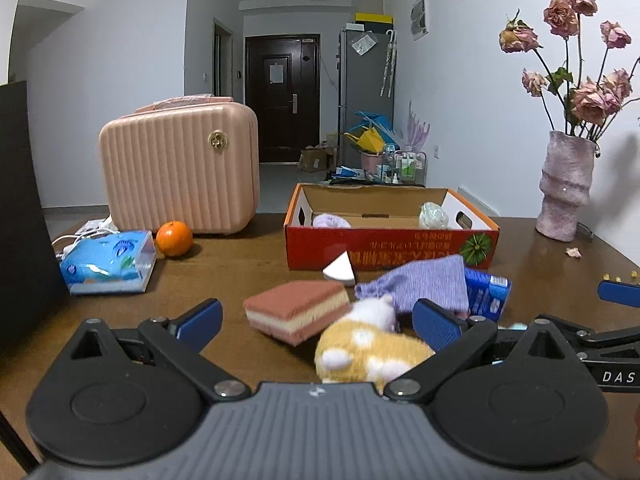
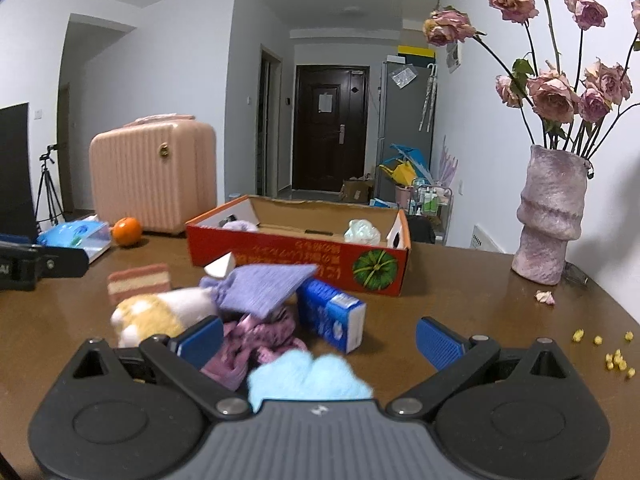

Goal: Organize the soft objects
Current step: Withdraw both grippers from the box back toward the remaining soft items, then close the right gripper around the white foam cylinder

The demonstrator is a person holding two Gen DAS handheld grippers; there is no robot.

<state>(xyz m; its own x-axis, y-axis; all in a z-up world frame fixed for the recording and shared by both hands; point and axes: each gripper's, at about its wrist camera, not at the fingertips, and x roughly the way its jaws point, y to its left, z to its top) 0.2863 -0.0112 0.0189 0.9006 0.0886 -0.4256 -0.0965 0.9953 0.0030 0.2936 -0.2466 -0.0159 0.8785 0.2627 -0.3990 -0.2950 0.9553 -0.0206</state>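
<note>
My left gripper (image 1: 318, 326) is open low over the brown table (image 1: 224, 272), with a yellow-and-white plush toy (image 1: 368, 348) lying between its fingers, close to the right one. A pink-and-cream sponge (image 1: 298, 312) sits just ahead. My right gripper (image 2: 319, 342) is open too, with a light-blue fluffy item (image 2: 308, 376) between its fingers and a purple-pink cloth (image 2: 256, 340) by the left finger. Ahead lie a lilac cloth (image 2: 268, 286), a blue tissue pack (image 2: 332, 314) and a white wedge (image 2: 219, 267). The red cardboard box (image 2: 300, 256) holds a lilac item (image 2: 240, 225) and a pale ball (image 2: 362, 232).
A pink suitcase (image 1: 180, 168), an orange (image 1: 174, 238) and a blue tissue packet (image 1: 108, 262) stand at the back left. A dark panel (image 1: 20, 208) rises at the far left. A vase of dried roses (image 2: 550, 216) stands at the right, with yellow crumbs (image 2: 616, 358) near it.
</note>
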